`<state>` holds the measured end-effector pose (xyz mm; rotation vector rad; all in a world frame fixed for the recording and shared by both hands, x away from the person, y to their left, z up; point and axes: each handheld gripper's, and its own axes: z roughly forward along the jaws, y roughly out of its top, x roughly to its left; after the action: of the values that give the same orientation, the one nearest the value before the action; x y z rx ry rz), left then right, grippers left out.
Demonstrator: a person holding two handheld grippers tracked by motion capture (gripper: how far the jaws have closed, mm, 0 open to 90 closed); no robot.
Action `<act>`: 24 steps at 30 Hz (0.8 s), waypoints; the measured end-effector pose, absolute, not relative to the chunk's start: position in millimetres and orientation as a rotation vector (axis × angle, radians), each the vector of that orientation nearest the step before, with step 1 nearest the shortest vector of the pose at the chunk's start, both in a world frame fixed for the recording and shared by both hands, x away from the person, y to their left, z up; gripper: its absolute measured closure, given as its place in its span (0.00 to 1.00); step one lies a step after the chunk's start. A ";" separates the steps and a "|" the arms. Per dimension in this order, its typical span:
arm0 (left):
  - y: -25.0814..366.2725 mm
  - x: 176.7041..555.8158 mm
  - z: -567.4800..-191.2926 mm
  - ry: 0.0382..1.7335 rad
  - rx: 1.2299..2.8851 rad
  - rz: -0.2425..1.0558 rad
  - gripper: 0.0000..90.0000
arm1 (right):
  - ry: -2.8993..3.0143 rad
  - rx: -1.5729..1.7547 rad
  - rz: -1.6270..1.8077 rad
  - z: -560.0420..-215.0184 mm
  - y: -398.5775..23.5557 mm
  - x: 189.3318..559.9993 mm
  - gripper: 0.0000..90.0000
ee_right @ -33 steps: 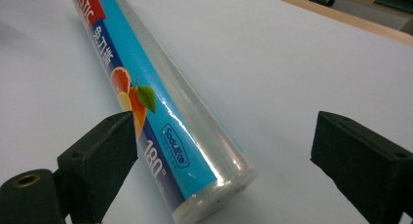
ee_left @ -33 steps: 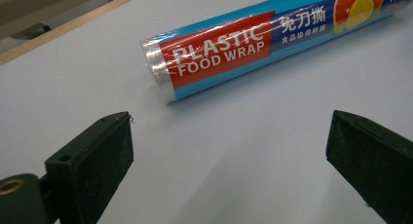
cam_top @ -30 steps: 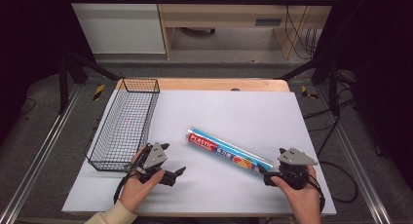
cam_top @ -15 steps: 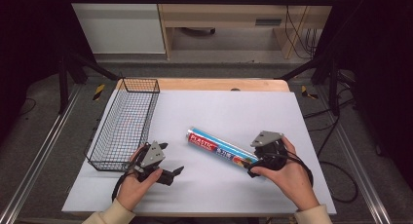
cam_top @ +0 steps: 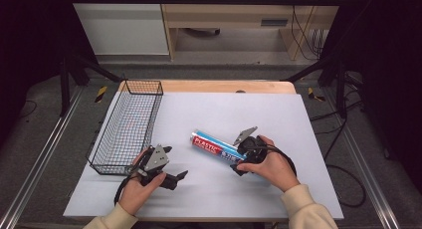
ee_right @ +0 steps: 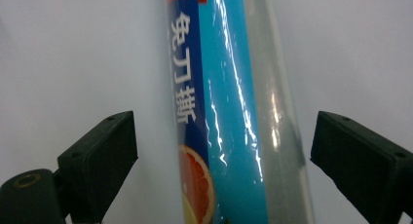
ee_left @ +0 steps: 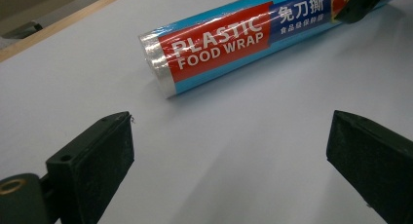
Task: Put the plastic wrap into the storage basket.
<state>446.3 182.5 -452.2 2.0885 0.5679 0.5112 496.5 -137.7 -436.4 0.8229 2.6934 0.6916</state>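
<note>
A roll of plastic food wrap [cam_top: 213, 145], blue and red, lies flat on the white table top [cam_top: 234, 107], pointing left and slightly away. My right gripper [cam_top: 238, 158] is over its right end, open. In the right gripper view the roll [ee_right: 229, 107] runs up between the two jaws of the gripper [ee_right: 221, 146] with a gap on each side. My left gripper [cam_top: 175, 163] rests open near the front left. In the left gripper view the roll's clear-capped left end [ee_left: 219, 44] lies ahead of the open gripper [ee_left: 229, 151], apart from it.
A black wire basket [cam_top: 127, 127] stands along the table's left edge, right beside my left hand. A wooden strip [cam_top: 209, 86] borders the far edge. Metal rails and cables run along the floor on both sides.
My right gripper has moved left from the front right corner and now straddles the roll's right end. The left gripper has barely shifted. The roll has stayed put.
</note>
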 end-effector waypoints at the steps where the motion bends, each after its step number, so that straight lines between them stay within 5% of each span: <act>1: 182.5 446.2 -452.1 0.567 2.088 0.512 0.04 | 2.709 0.827 0.651 -443.0 -137.9 497.5 0.13; 13: 181.1 447.4 -450.5 0.547 2.099 0.525 0.04 | 2.716 0.851 0.548 -455.2 -141.2 503.5 0.32; 24: 161.3 464.8 -406.4 0.324 2.195 0.636 0.05 | 2.672 0.650 0.526 -433.1 -136.5 501.7 0.35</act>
<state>464.8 161.3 -406.4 2.1949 0.3244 0.6361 501.7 -136.5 -433.1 0.6496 2.6717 0.5259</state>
